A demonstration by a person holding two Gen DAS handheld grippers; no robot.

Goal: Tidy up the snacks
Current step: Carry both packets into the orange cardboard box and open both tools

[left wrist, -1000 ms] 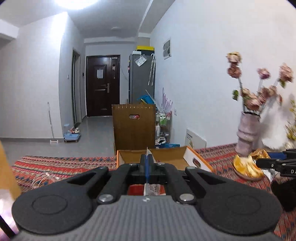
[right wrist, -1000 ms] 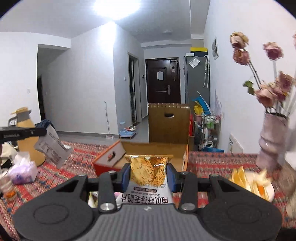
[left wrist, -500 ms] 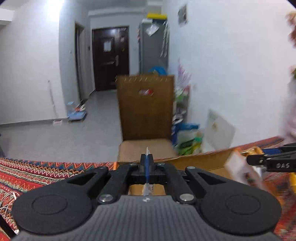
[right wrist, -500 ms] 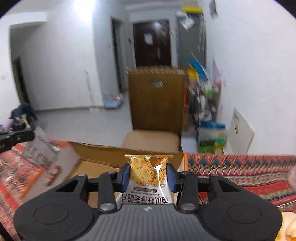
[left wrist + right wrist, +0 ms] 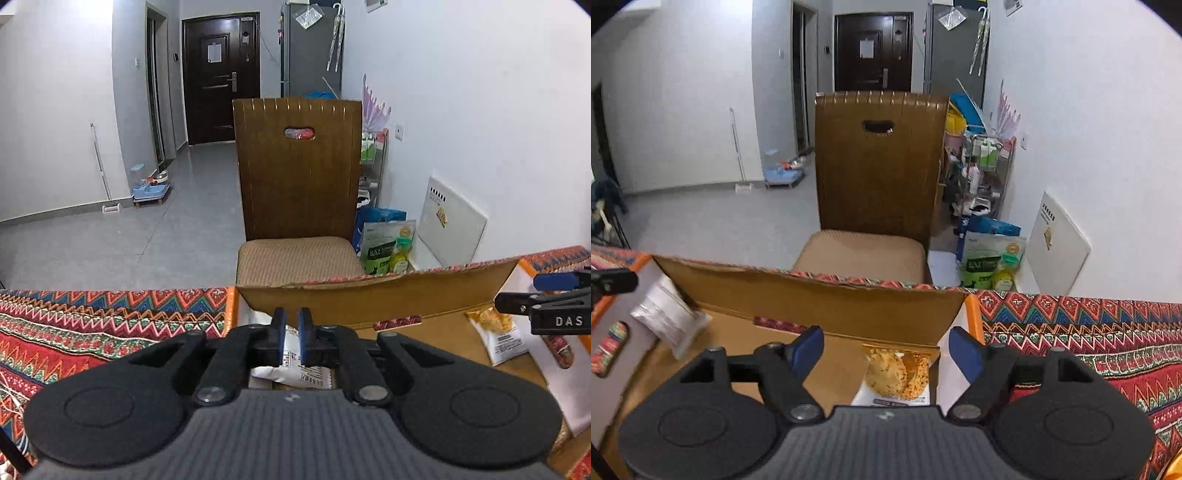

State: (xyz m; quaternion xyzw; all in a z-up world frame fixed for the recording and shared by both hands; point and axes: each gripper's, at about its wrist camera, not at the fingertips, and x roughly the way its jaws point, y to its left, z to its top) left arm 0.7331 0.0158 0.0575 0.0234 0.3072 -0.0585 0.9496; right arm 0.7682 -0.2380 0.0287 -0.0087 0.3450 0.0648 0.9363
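**Two snack packs dropped into the box**

The cardboard box sits on the striped cloth, and both snack packs are inside it. The orange snack pack lies on the box floor near the right wall of the box. The right gripper is right above it. Its jaws have just been opening and now stand wide, with the pack below and between them but not touched. The white snack pack lies in the left corner of the box, under the left gripper. Those jaws have just been opening too, only a crack, and nothing looks pinched between them.

Both packs look light, thin and crinkly, so they should bend and slide easily. The snack inside the orange one looks crunchy and would likely break if squeezed hard. The flat sealed edge at the top of a pack is the best place to pinch it.
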